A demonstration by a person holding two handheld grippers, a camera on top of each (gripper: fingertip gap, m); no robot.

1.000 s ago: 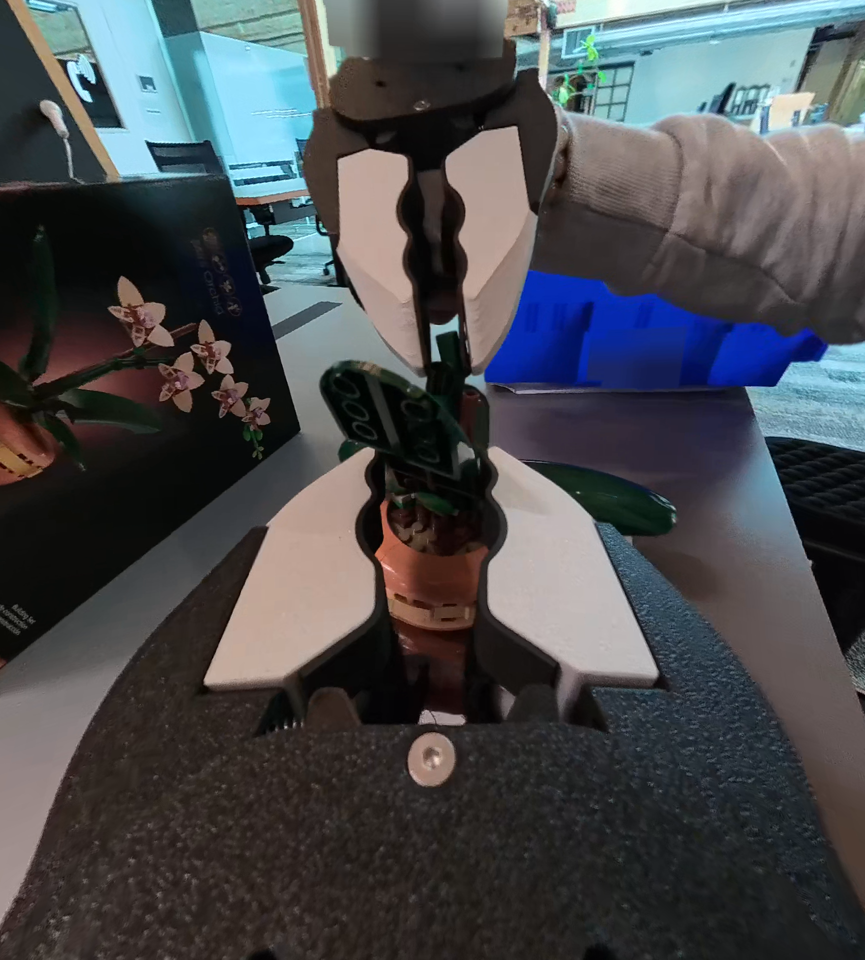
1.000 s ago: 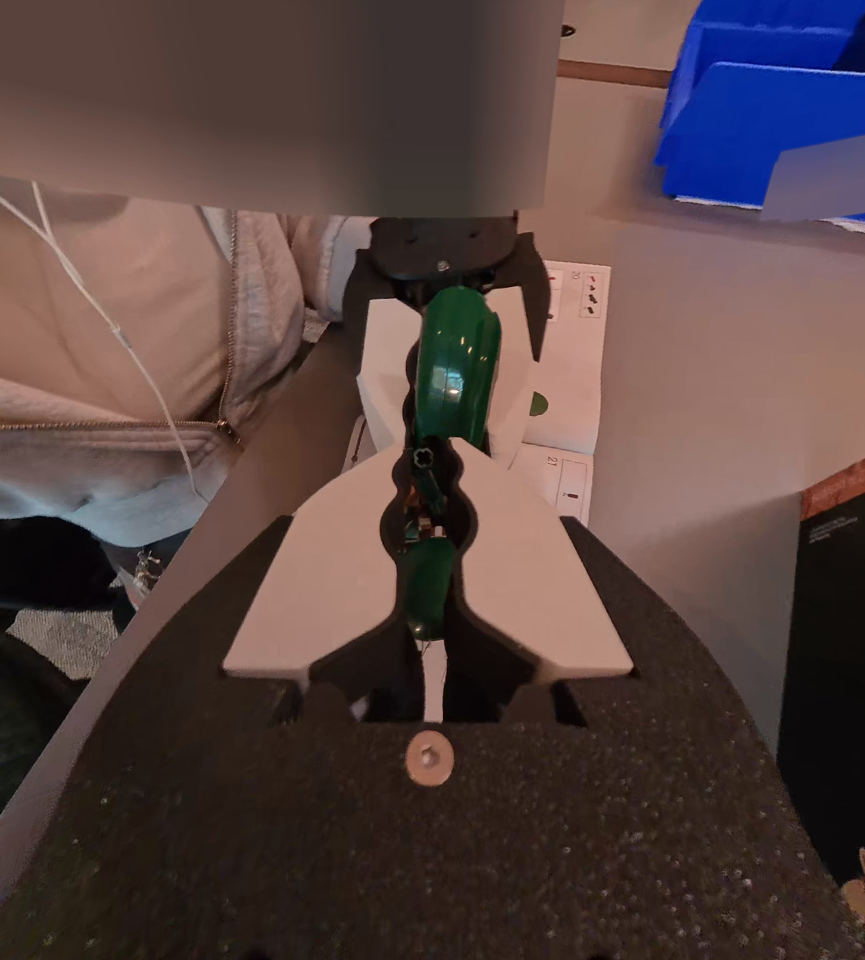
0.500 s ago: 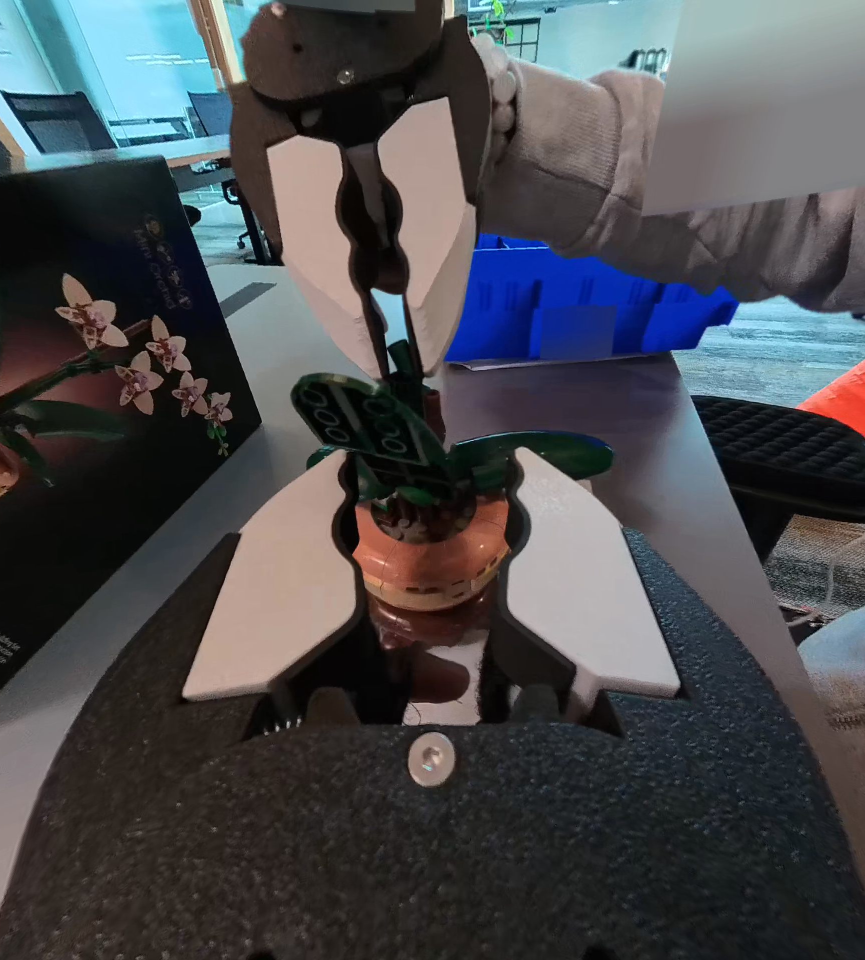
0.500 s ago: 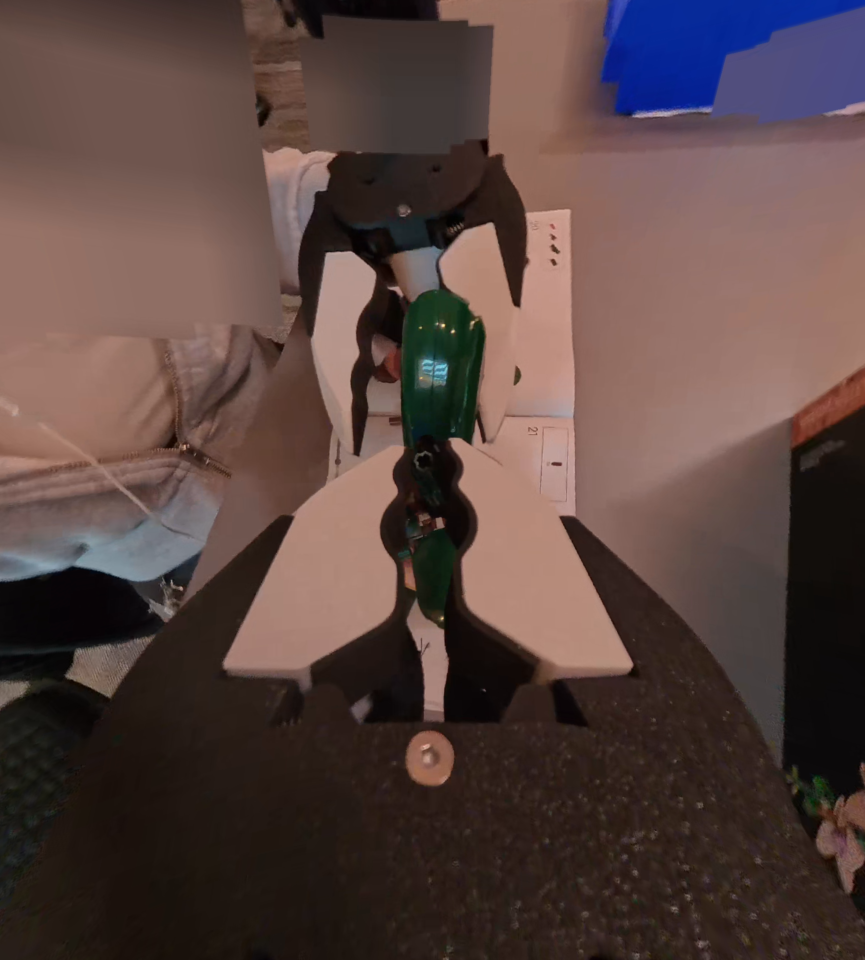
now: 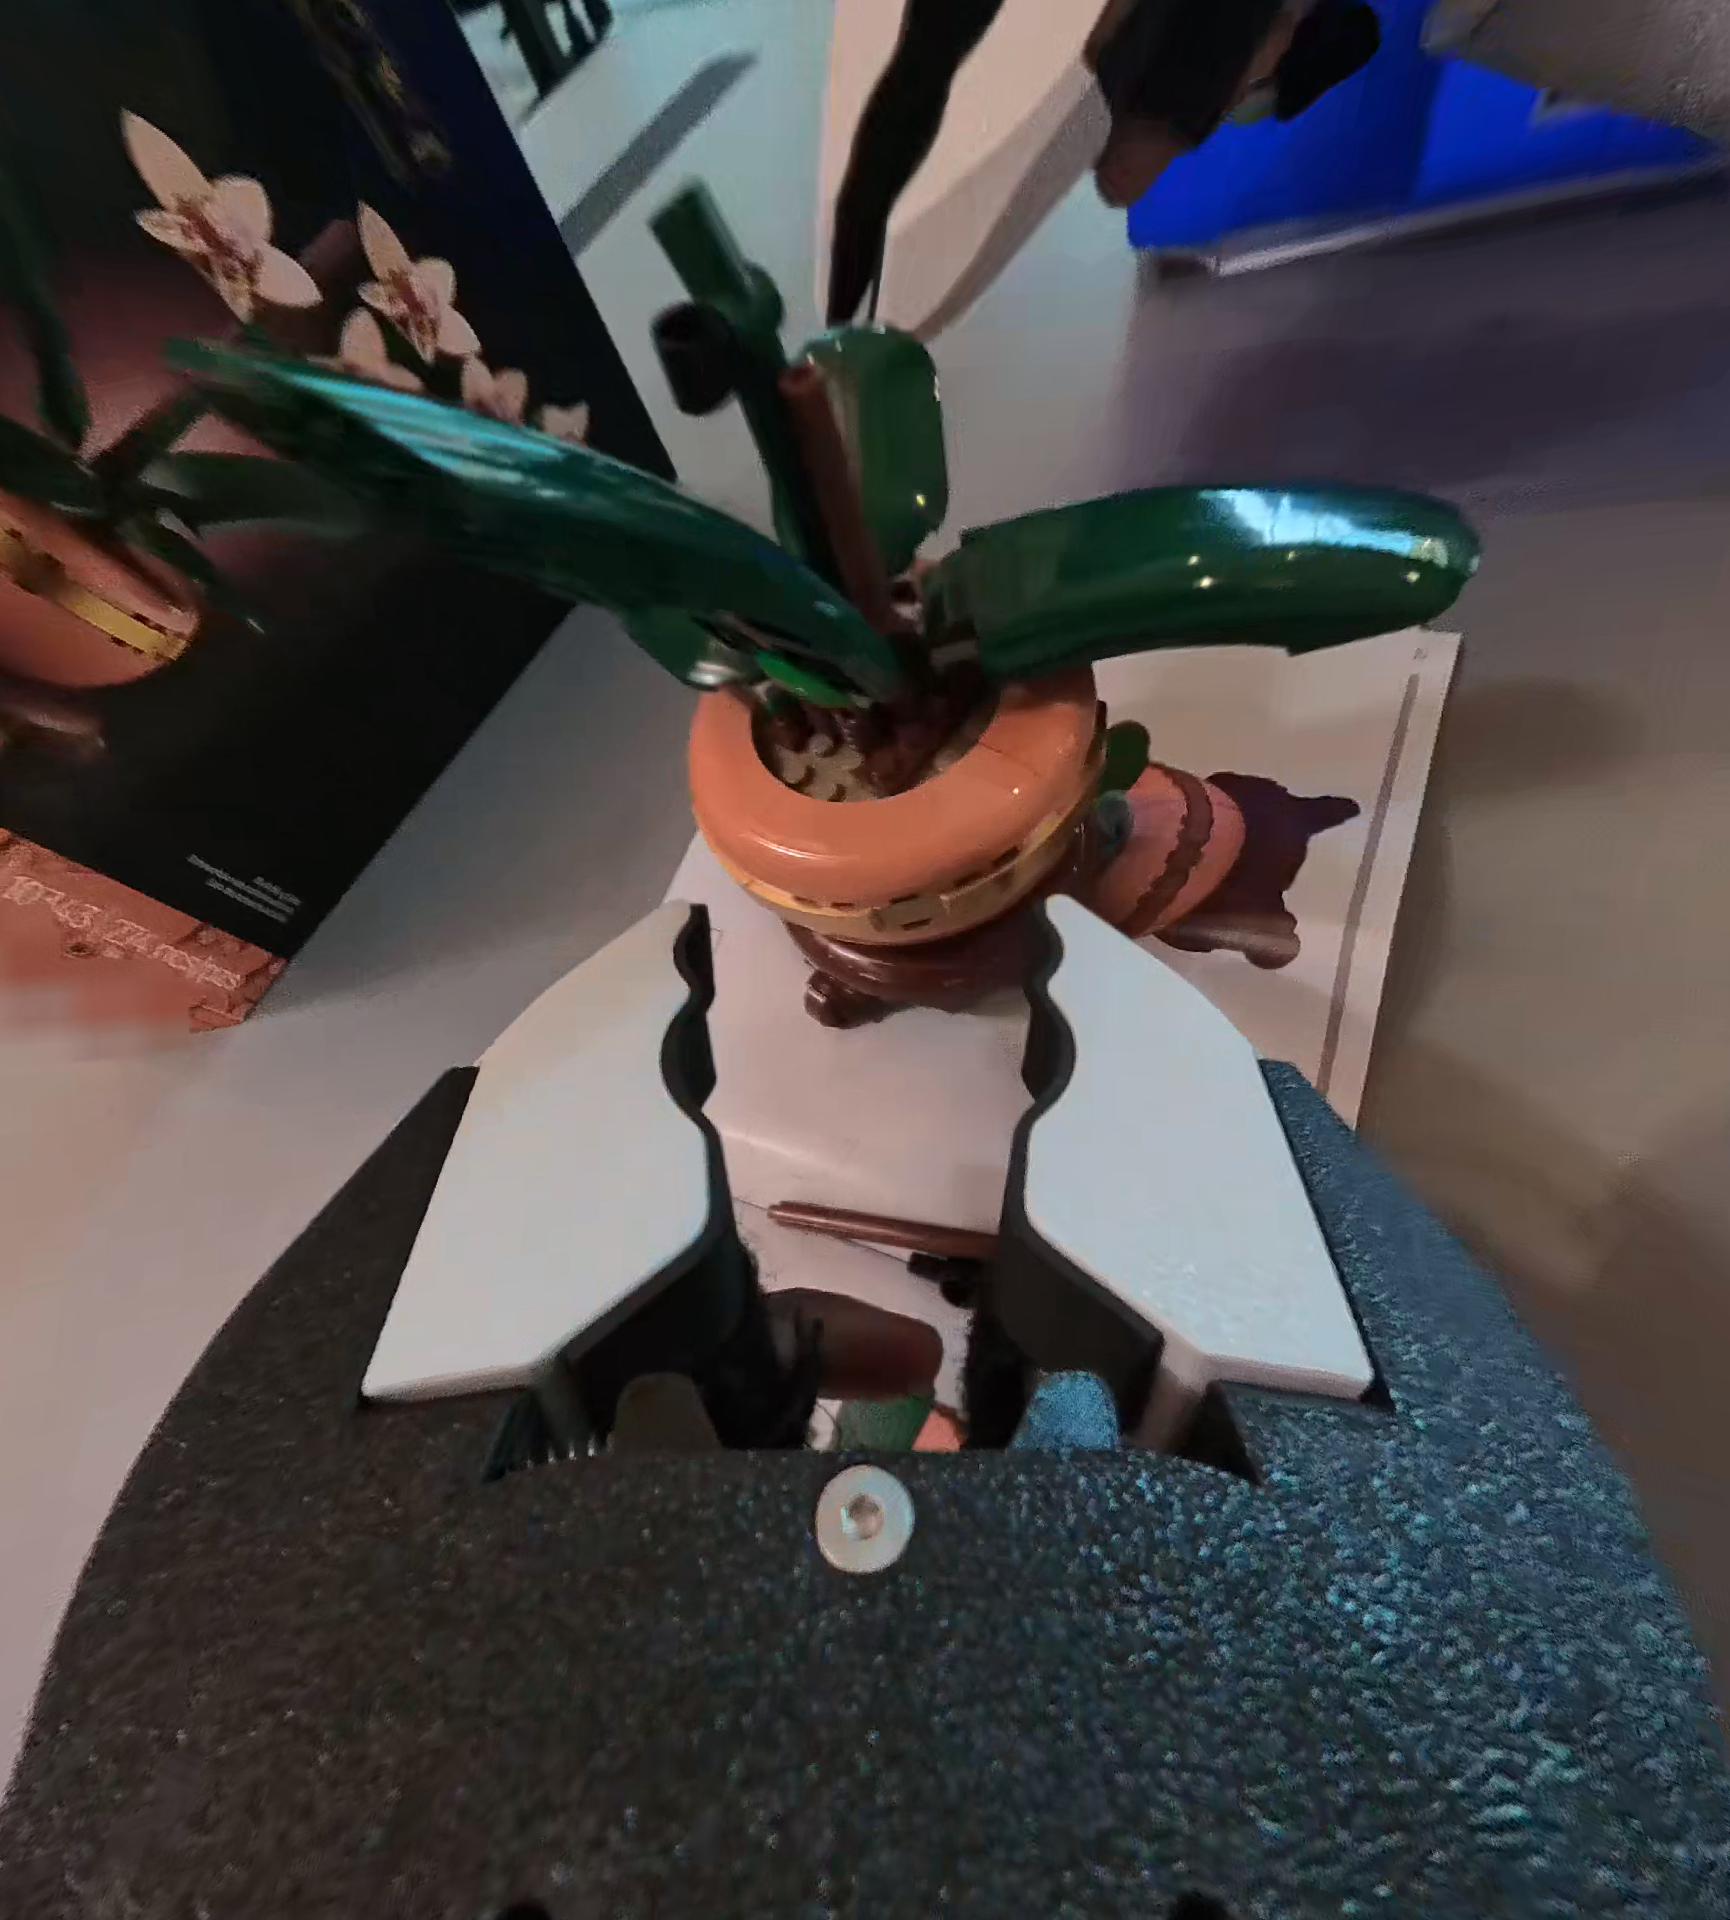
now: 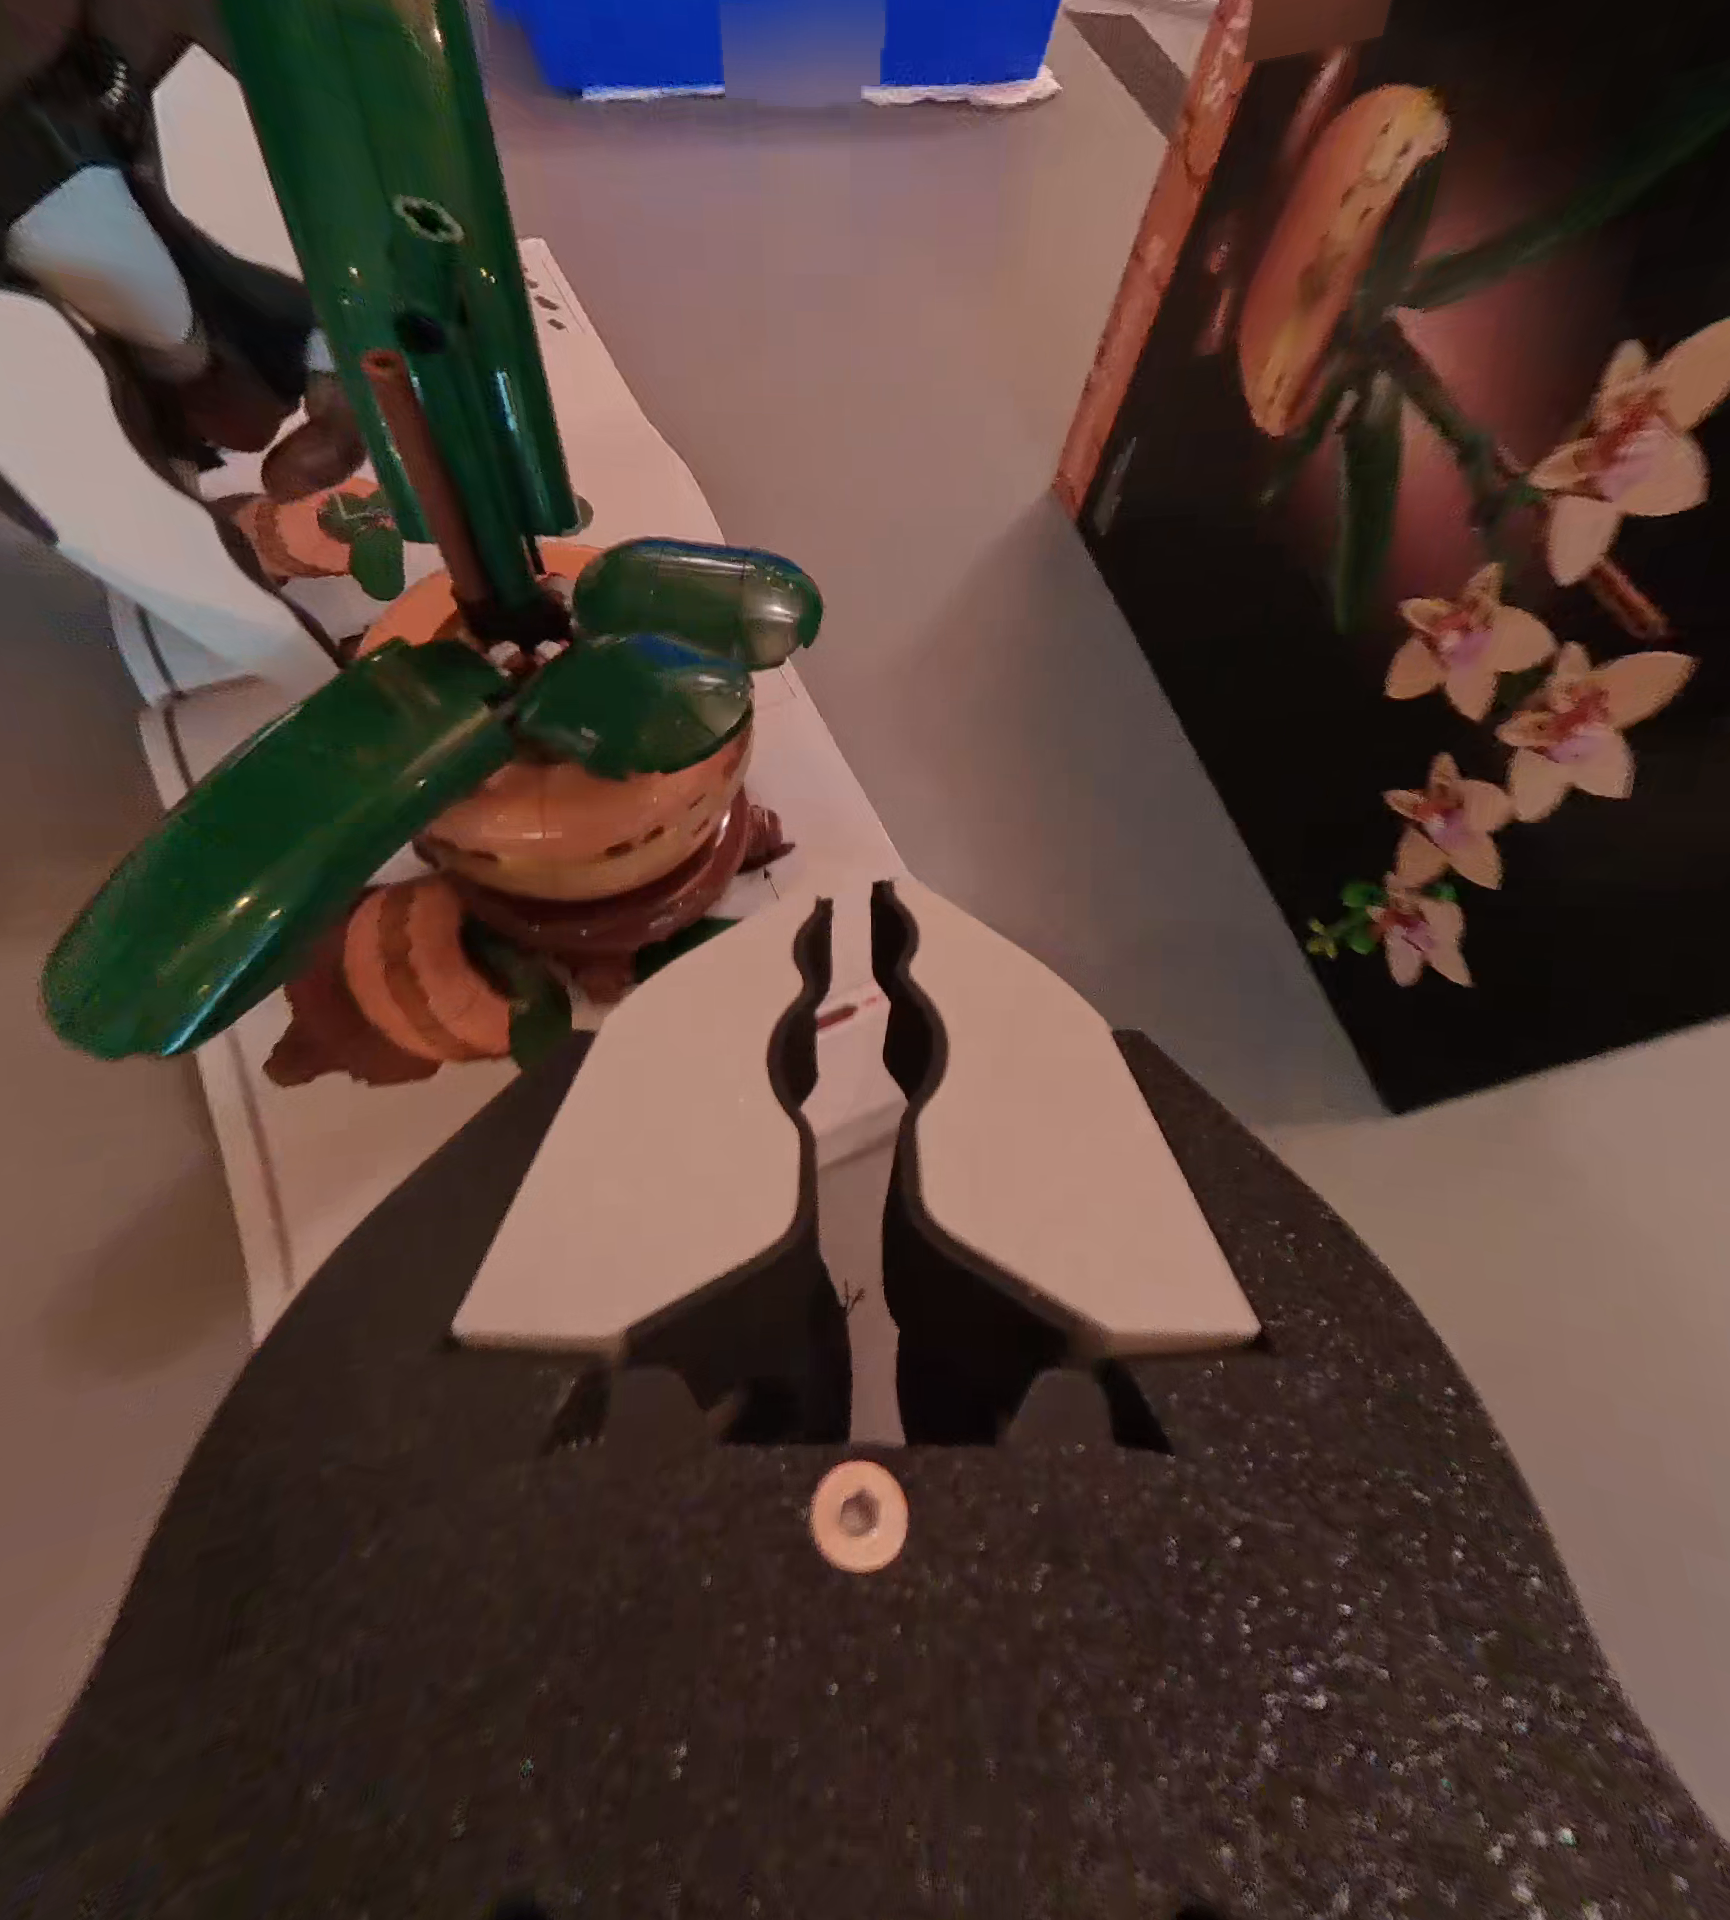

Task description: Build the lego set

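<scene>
- Since both grippers stand clear of it, the orchid pot (image 5: 892, 831) rests upright on the instruction booklet (image 5: 1360, 935), probably set down for checking.
- Left gripper (image 5: 866, 966) spread wide, empty; right gripper (image 6: 848, 914) nearly closed, holding nothing (a slit remains).
- Leaves (image 6: 258, 842) overhang; set box (image 6: 1463, 520) near one side.

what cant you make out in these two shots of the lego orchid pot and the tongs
- Left wrist view: the long dark green leaf on the left is smeared by motion blur, so its studs are unreadable.
- Left wrist view: the other white-fingered tongs are cut off by the top edge; their grip state is unclear.
- Right wrist view: the tall green stem runs past the top edge, hiding its tip.
- Right wrist view: the terracotta brick pot is partly hidden by leaves.
</scene>
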